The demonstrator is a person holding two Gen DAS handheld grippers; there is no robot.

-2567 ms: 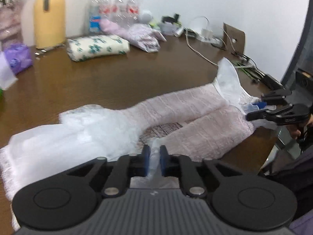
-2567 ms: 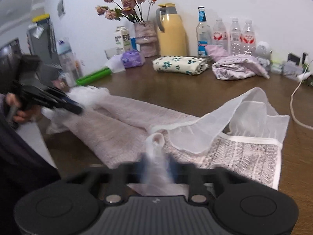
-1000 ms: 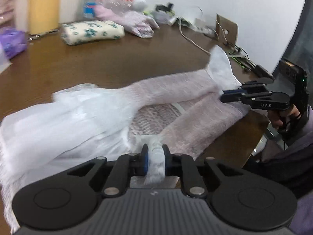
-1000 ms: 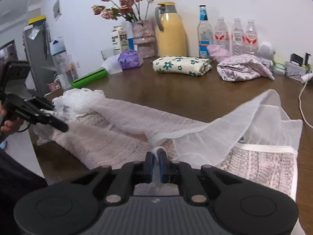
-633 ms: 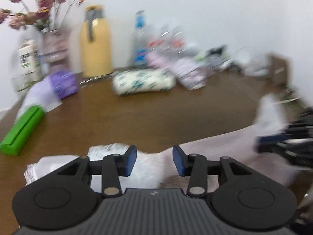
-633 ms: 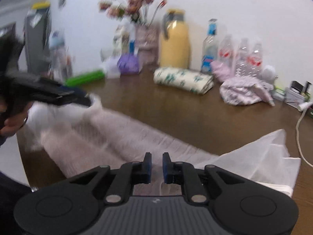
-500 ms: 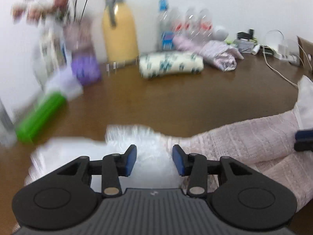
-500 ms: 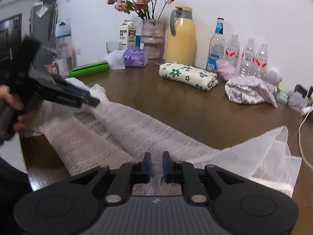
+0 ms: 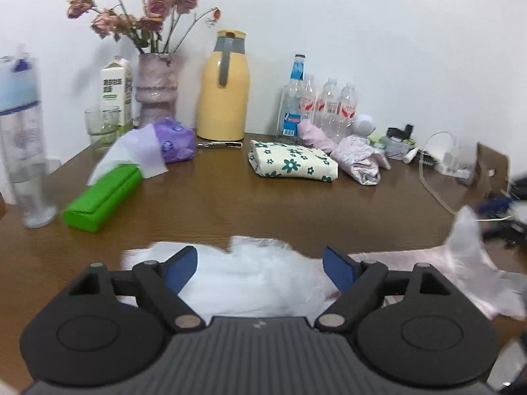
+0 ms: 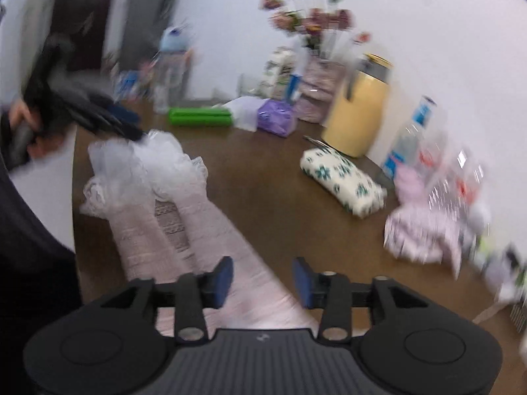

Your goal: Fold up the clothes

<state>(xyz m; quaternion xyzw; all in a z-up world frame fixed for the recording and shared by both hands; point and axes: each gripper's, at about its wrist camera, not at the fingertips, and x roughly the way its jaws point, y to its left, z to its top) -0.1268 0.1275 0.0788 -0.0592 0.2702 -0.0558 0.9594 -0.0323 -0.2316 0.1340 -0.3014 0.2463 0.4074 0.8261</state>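
A pink lace garment with white frilly ends [image 10: 184, 217] lies folded into a long strip on the brown table [image 9: 263, 204]. In the left wrist view its white frill [image 9: 260, 273] lies just beyond my left gripper [image 9: 260, 268], which is wide open and empty above it. My right gripper [image 10: 262, 278] is open and empty over the pink part of the strip. The left gripper also shows in the right wrist view [image 10: 108, 118], blurred, by the frilly end. The right gripper shows blurred at the right edge of the left wrist view [image 9: 500, 210].
At the back stand a yellow jug [image 9: 225, 89], a vase of flowers [image 9: 156, 89], water bottles [image 9: 316, 105], a milk carton [image 9: 113, 89]. A folded floral cloth [image 9: 293, 163], a crumpled pink garment [image 9: 359, 161], a green box [image 9: 103, 197], purple tissues [image 9: 174, 143] and cables [image 9: 438, 181] lie on the table.
Both grippers let go of the garment, opened wide and lifted. The right wrist view has swung left and is blurred with motion. The garment now lies as a narrower strip.
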